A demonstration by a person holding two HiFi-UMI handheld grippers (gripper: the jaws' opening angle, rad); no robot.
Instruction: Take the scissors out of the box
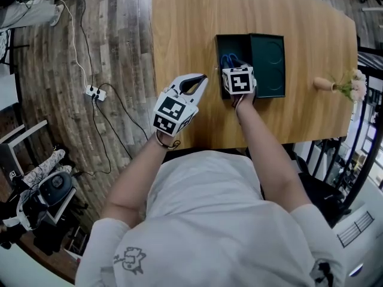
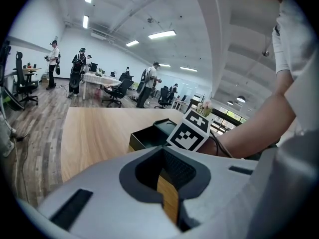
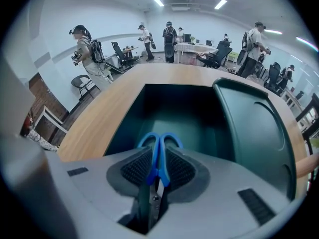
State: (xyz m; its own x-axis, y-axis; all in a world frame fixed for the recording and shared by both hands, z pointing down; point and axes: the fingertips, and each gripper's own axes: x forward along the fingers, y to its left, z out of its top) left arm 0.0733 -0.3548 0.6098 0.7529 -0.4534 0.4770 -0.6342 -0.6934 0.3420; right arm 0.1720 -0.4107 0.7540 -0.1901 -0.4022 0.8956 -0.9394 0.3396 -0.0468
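Note:
On the wooden table lies an open dark green box, its lid beside it on the right. Blue-handled scissors lie inside. My right gripper reaches steeply down into the box. In the right gripper view the blue handles of the scissors sit between the pads of the right gripper, which press on them. My left gripper hovers to the left of the box near the table's front edge. The left gripper shows a narrow gap with nothing in it.
A small vase of flowers lies at the table's right end. A power strip with cables is on the wood floor to the left. Chairs, desks and several people fill the room beyond.

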